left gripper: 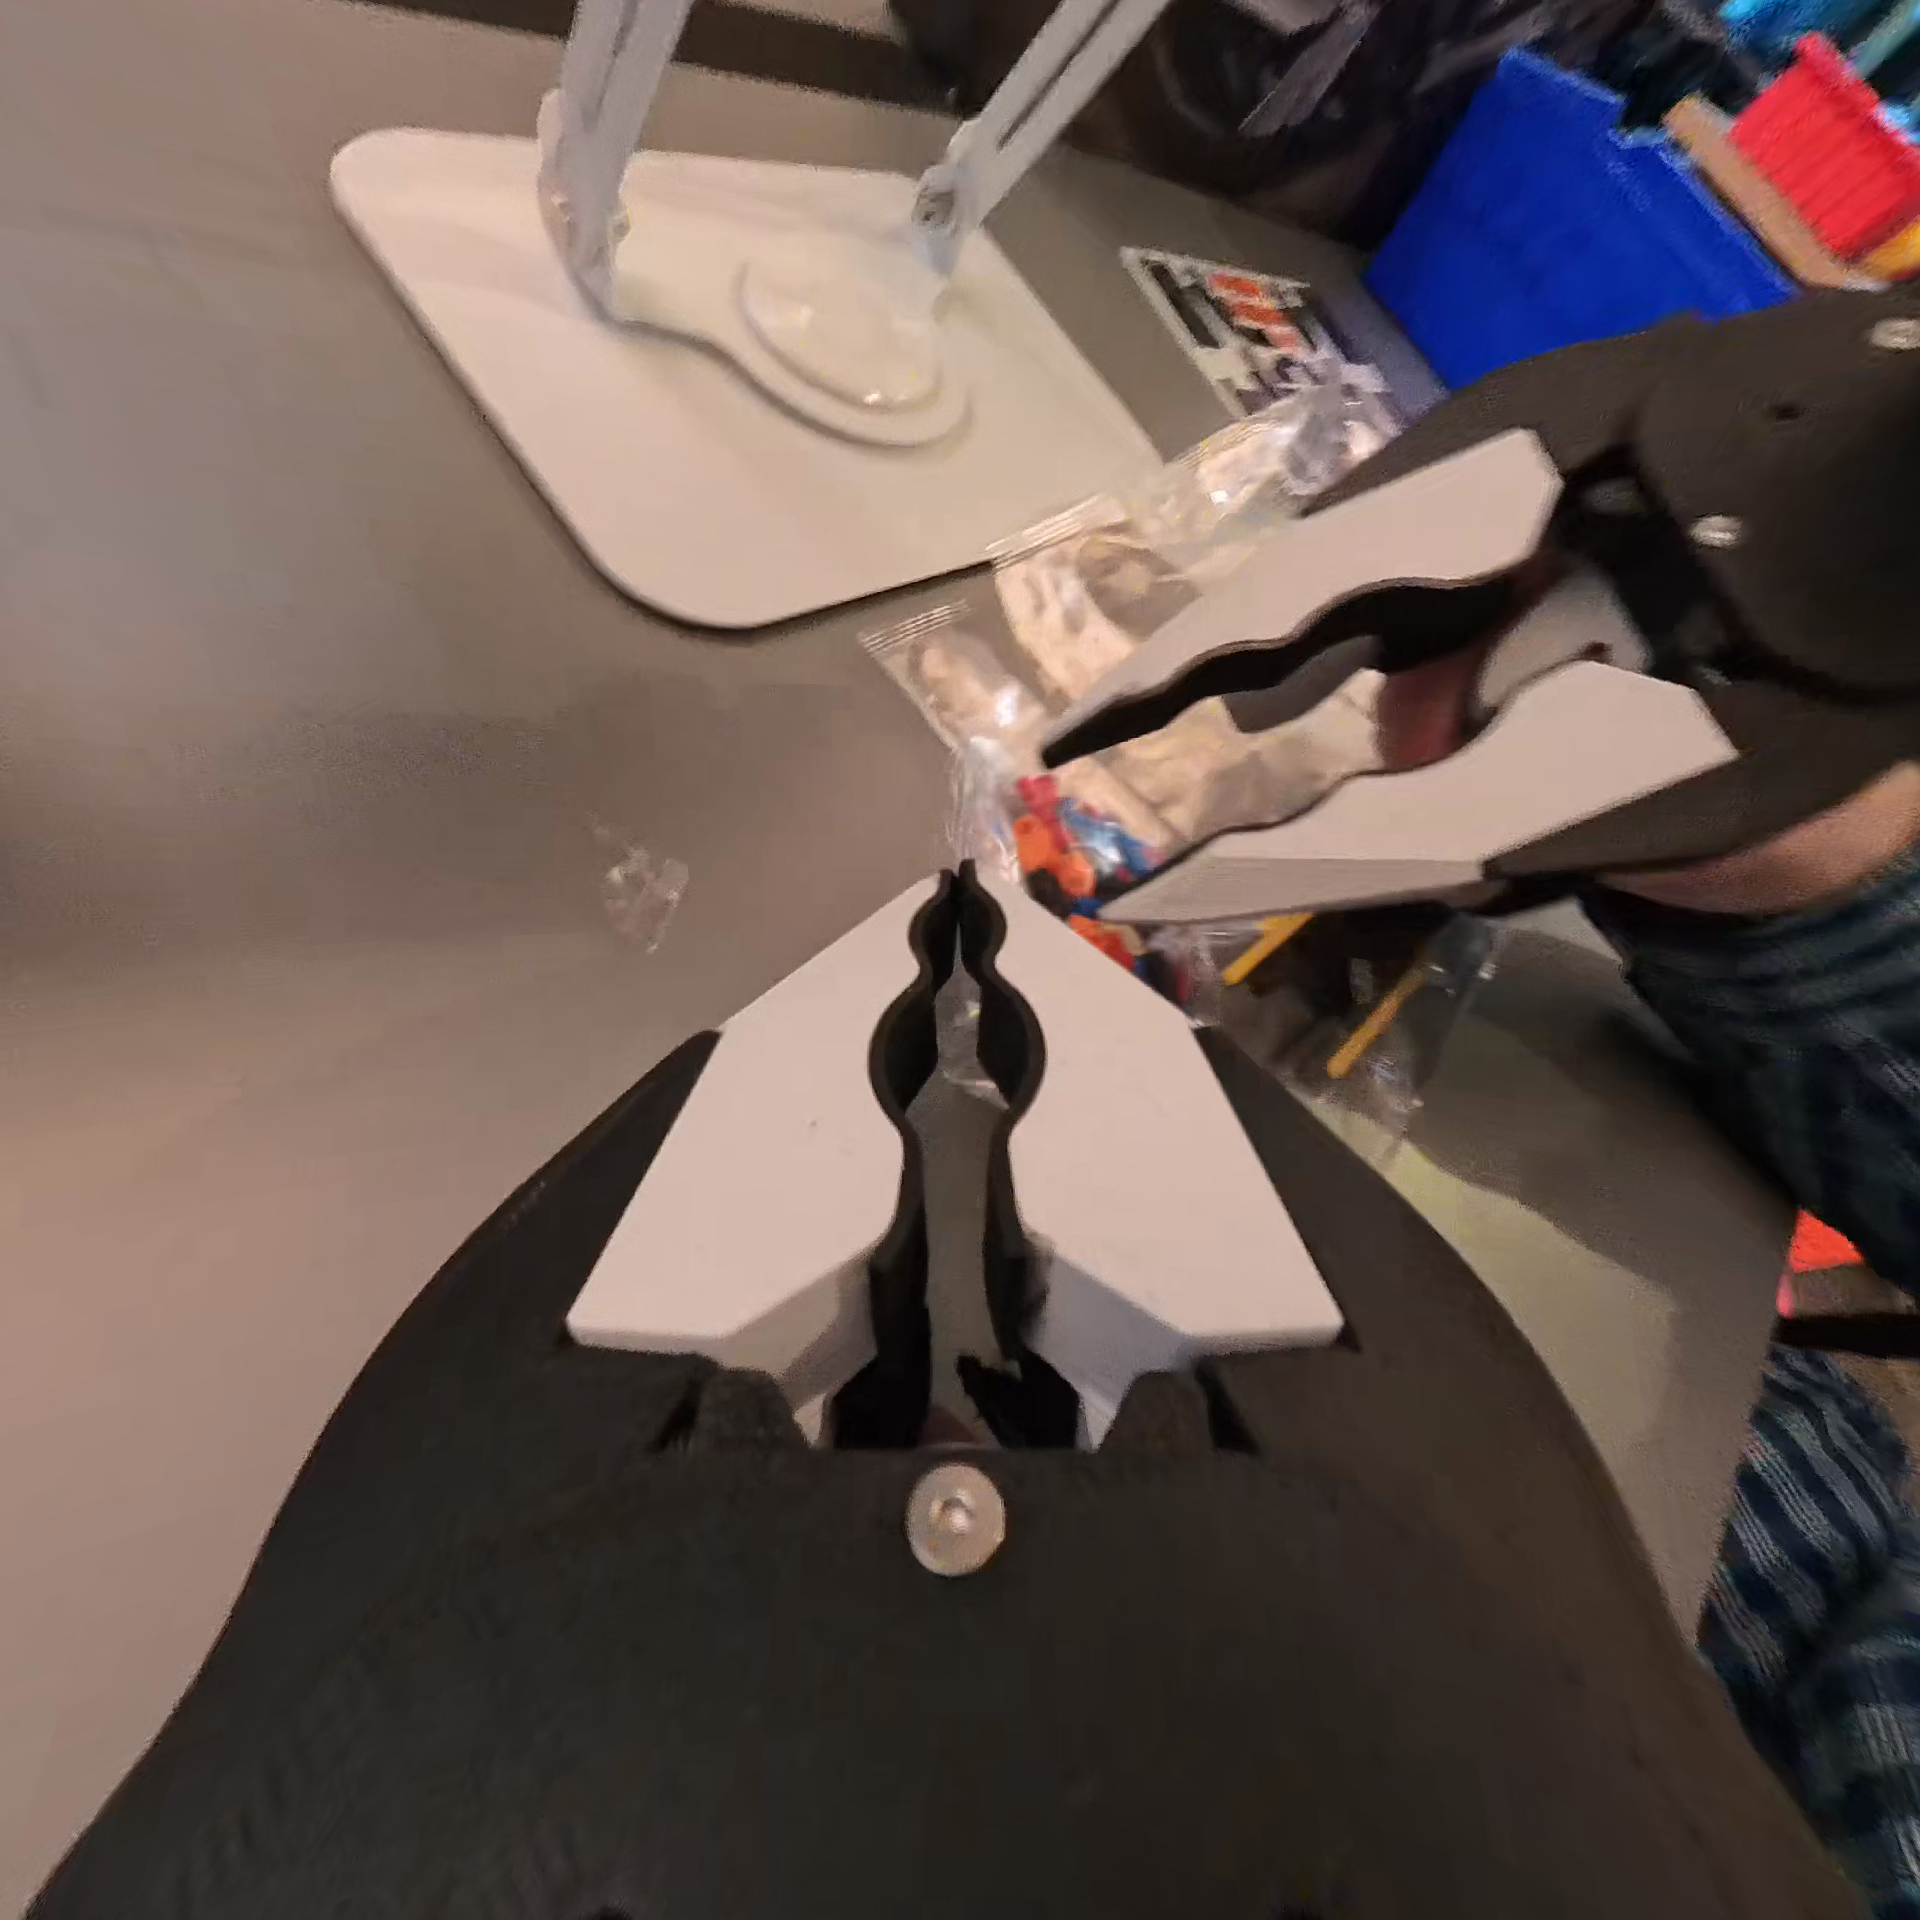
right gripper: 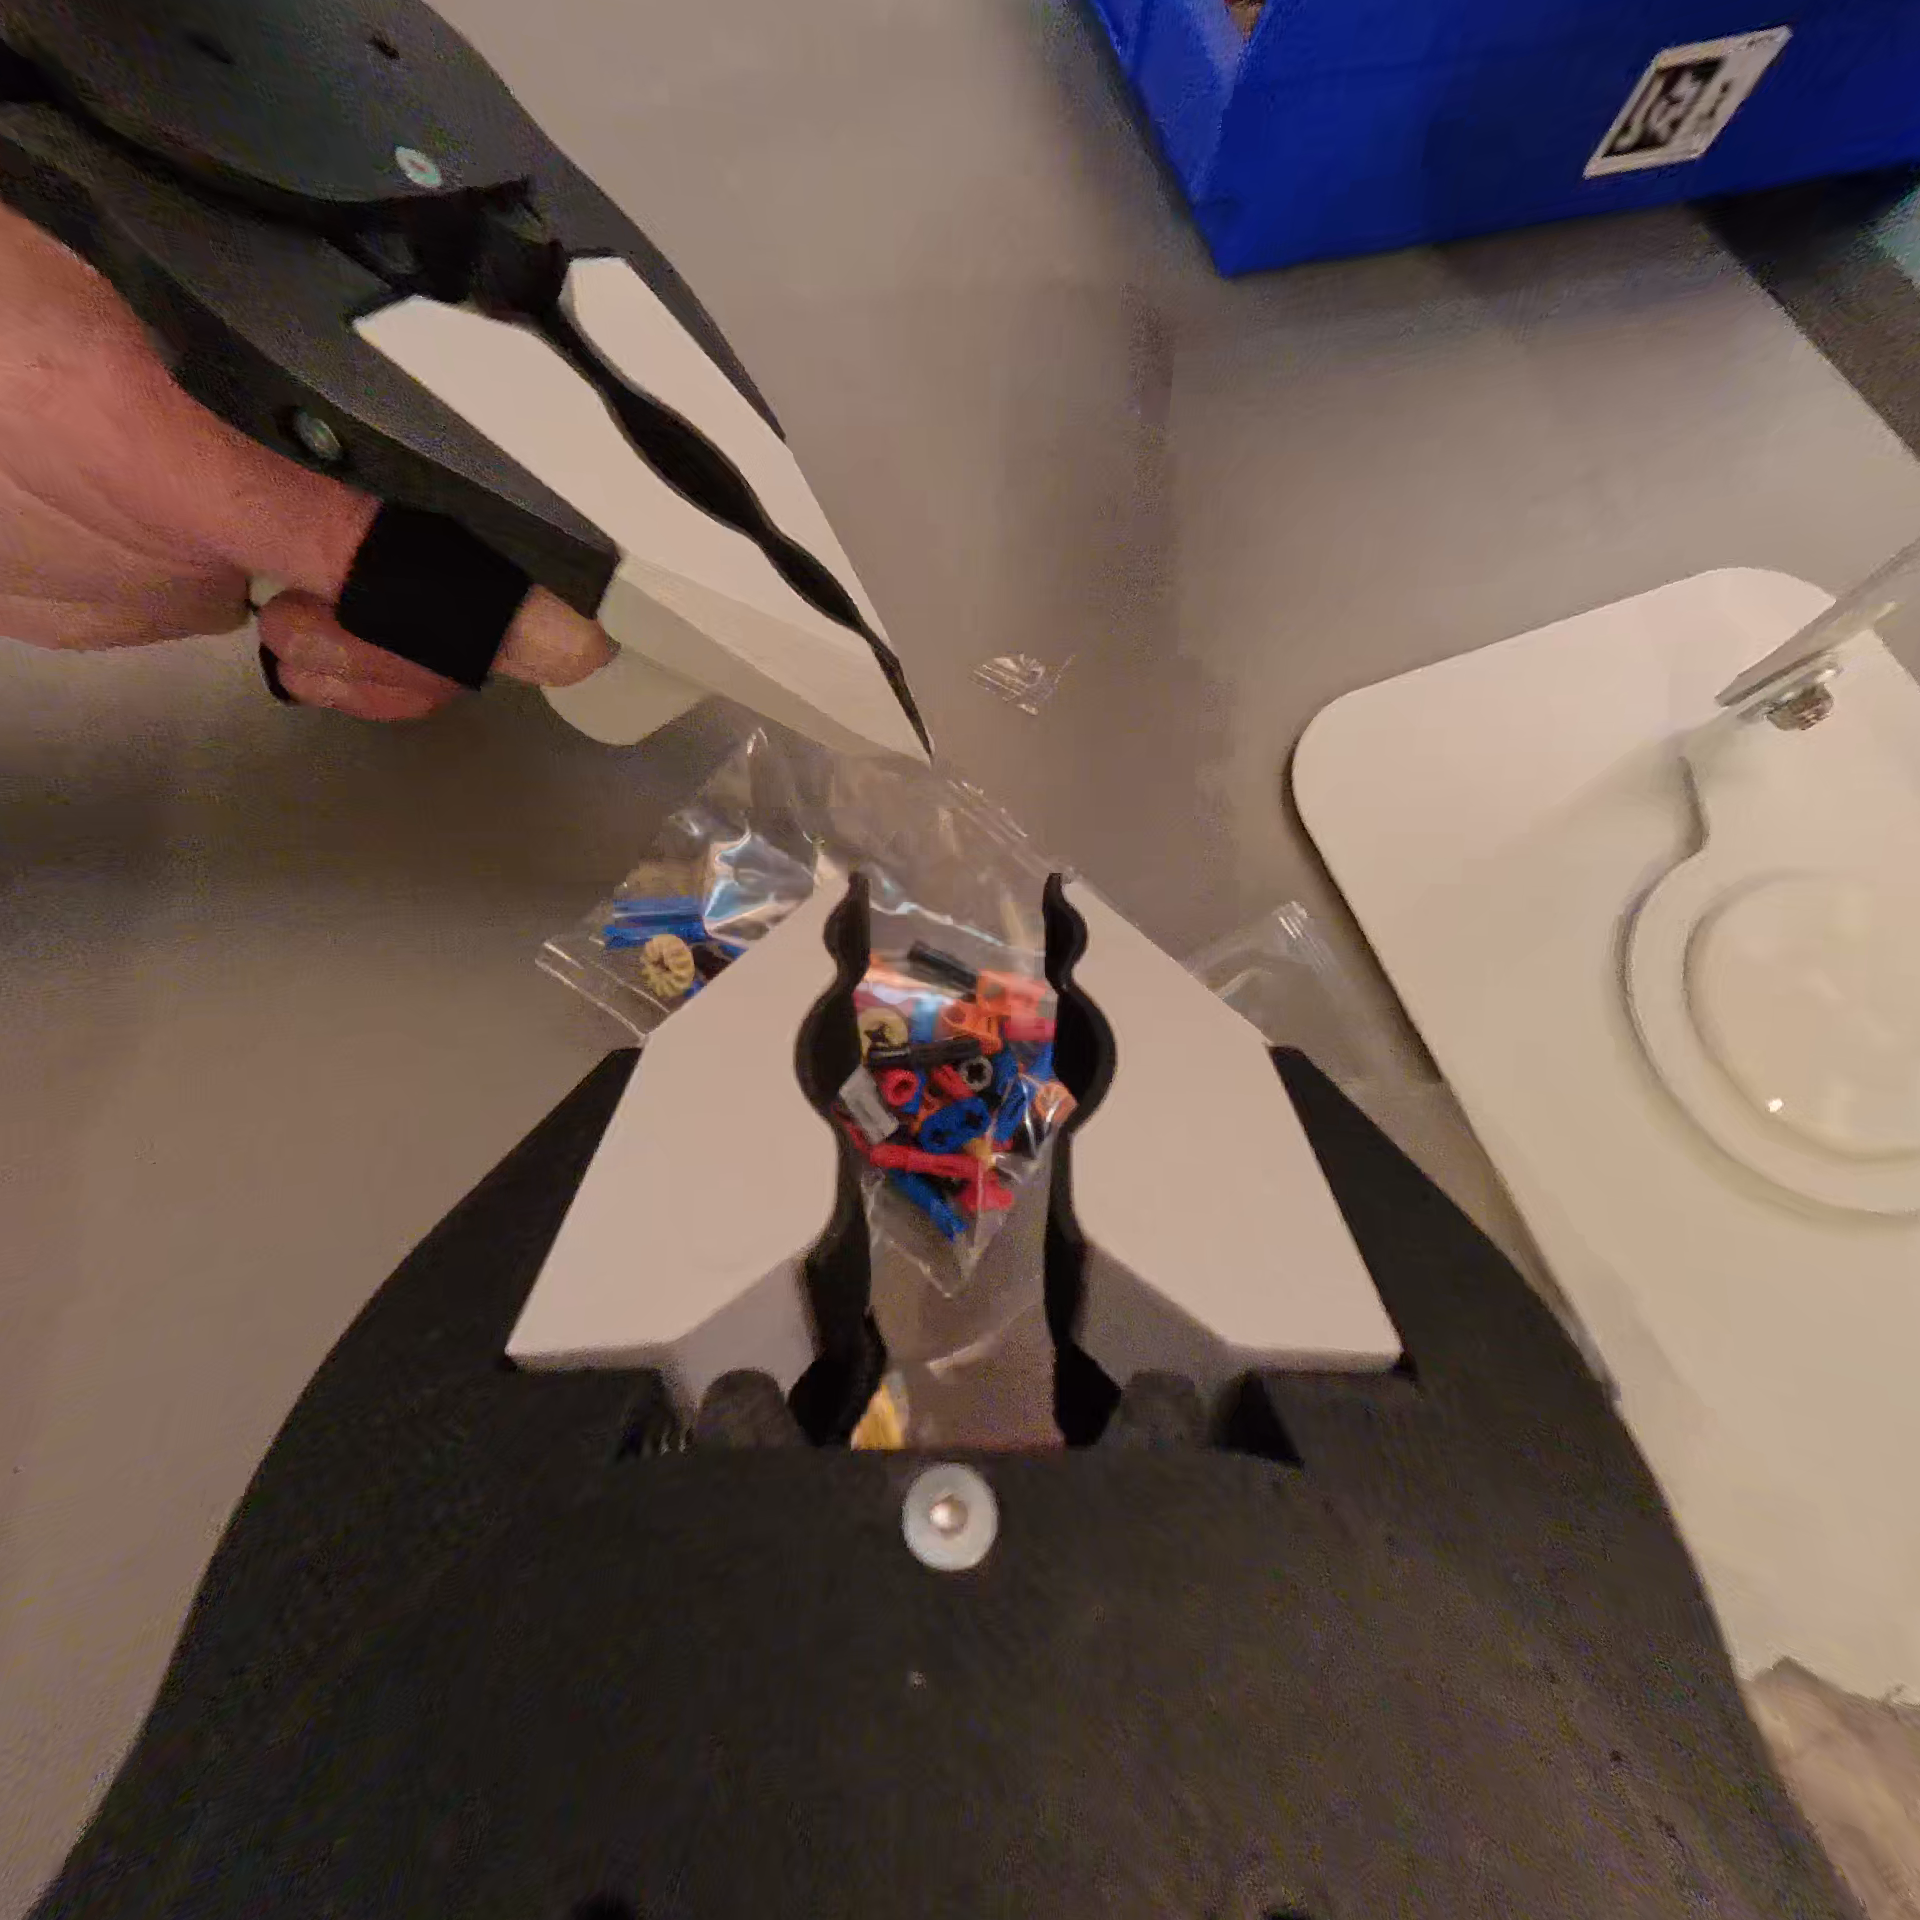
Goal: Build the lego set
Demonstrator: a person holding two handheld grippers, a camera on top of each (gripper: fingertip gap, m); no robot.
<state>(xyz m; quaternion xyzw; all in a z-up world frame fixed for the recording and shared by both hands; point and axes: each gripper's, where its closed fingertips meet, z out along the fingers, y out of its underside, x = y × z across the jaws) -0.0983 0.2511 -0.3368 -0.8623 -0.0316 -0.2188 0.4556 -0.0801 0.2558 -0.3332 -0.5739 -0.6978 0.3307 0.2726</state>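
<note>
Clear plastic bag of small coloured lego pieces [right gripper: 951, 1101]: flat on grey desk [right gripper: 312, 1091], directly beneath right tool [right gripper: 956, 894], fingers apart; left tool [right gripper: 920, 743], fingers together, pinches its top edge.

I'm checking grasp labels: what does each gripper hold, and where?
Left gripper is shut on the top edge of the clear bag of small parts. Right gripper is open, holding nothing.

Bags of parts [right gripper: 951, 1101] lie on the table [right gripper: 312, 1039] beside the stand base [right gripper: 1507, 883].
</note>
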